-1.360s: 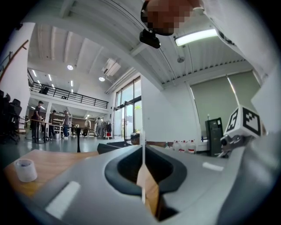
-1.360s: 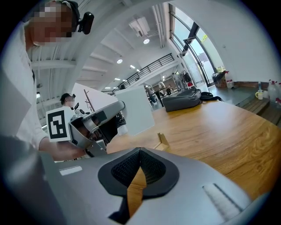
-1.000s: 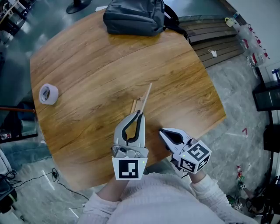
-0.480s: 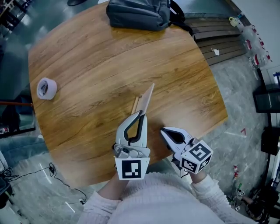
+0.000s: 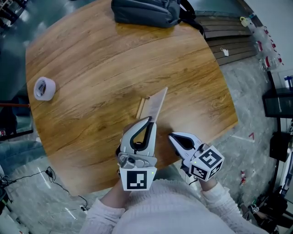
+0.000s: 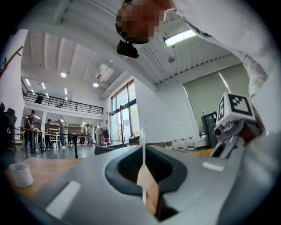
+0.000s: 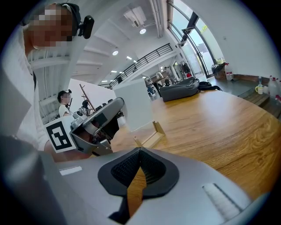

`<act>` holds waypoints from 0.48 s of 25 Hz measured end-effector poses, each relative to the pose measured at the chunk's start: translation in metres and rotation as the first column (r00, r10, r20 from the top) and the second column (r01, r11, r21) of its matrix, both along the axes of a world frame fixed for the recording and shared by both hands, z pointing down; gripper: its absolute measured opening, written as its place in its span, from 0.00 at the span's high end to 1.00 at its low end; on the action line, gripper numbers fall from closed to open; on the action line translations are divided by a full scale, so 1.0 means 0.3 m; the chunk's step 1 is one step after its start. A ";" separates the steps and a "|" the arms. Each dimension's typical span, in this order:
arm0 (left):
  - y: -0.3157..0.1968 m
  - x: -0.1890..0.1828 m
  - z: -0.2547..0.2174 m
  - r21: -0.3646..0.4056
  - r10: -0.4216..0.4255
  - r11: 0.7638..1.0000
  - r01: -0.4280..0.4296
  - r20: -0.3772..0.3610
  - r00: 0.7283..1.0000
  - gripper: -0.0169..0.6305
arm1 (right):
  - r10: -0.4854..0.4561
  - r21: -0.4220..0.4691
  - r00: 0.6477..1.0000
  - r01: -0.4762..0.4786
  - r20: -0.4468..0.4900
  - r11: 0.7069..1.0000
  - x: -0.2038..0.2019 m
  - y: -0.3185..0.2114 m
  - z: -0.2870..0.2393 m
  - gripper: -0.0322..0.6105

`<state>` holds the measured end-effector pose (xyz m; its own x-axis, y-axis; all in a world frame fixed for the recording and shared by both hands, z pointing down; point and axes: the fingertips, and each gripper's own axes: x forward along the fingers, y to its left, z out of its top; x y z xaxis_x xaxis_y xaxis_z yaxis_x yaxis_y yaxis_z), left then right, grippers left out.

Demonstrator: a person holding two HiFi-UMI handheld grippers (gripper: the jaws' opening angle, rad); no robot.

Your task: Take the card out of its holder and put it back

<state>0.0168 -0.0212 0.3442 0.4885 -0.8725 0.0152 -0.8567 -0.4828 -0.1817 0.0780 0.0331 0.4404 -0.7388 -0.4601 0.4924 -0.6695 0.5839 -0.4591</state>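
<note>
Since a second ago the card [image 5: 159, 101] has turned to show more of its pale face, where before it was edge-on. Head view: one wooden table [image 5: 91, 55] carries one tape roll [image 5: 44, 88] at its left edge, one dark bag [image 5: 144, 11] at its far edge and one wooden holder [image 5: 142, 108] near the middle. Two grippers reach out from the person. The left gripper [image 5: 149, 119] points away across the table; the right gripper [image 5: 170, 136] sits just beside it, tips angled inward. Left gripper view: its jaws are clamped on the card's near end, seen as a thin upright edge. Right gripper view: its jaws are closed together with nothing in them, tipped down toward the table; the card stands just over the holder, contact unclear.
</note>
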 end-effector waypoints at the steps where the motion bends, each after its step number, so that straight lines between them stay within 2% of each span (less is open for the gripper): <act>1: 0.001 0.001 -0.003 0.007 0.003 1.000 -0.003 -0.002 1.000 0.95 | -0.002 -0.003 1.000 0.002 -0.004 1.000 -0.002 0.002 0.002 0.95; 5: -0.009 -0.013 -0.003 0.018 -0.003 1.000 0.004 -0.006 1.000 0.95 | -0.018 -0.011 1.000 0.018 -0.014 1.000 -0.019 0.010 0.001 0.95; 9: -0.014 -0.033 0.013 -0.008 -0.020 1.000 0.020 -0.039 0.999 0.95 | -0.025 -0.009 0.999 0.025 -0.019 1.000 -0.029 0.015 0.001 0.95; 12: -0.001 -0.026 0.014 -0.005 -0.002 1.000 0.002 -0.036 0.999 0.95 | -0.023 -0.005 1.000 0.023 -0.018 1.000 -0.033 0.016 0.003 0.95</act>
<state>0.0091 -0.0214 0.3484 0.4868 -0.8735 0.0022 -0.8637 -0.4817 -0.1485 0.0682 0.0380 0.4412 -0.7403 -0.4409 0.5075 -0.6641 0.5971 -0.4500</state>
